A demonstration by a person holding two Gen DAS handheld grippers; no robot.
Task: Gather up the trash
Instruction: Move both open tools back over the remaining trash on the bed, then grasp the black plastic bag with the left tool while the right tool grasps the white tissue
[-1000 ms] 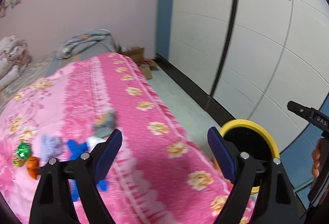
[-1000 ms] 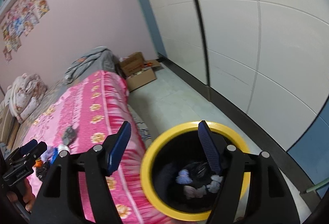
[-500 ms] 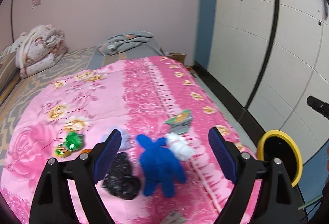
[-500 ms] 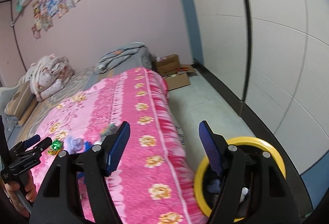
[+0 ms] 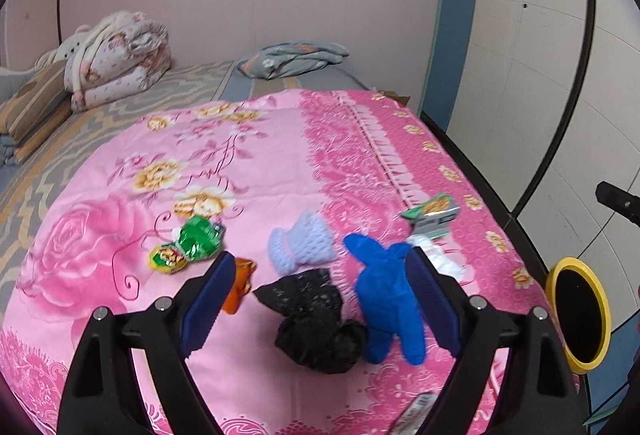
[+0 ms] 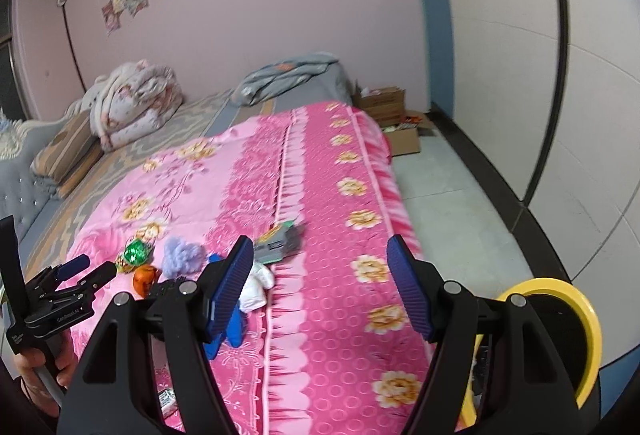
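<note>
Several soft, light scraps lie on the near part of the pink bed (image 5: 280, 139), from blue glove (image 5: 386, 295) and black wad (image 5: 316, 323), best pinched mid-bulk, to crinkly green wrapper (image 5: 198, 241), while the left gripper (image 5: 320, 299) and right gripper (image 6: 320, 291) hang wide and empty.

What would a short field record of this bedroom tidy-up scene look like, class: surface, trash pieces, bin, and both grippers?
surface: pink floral bedspread
trash on it: black crumpled bag; blue crumpled piece; lilac crumpled piece; green foil wrapper; orange wrapper; green-and-grey packet
bin: yellow-rimmed black bin, on the floor beside the bed
left gripper: open, empty, above the black bag and blue piece
right gripper: open, empty, over the bedspread's edge
</note>
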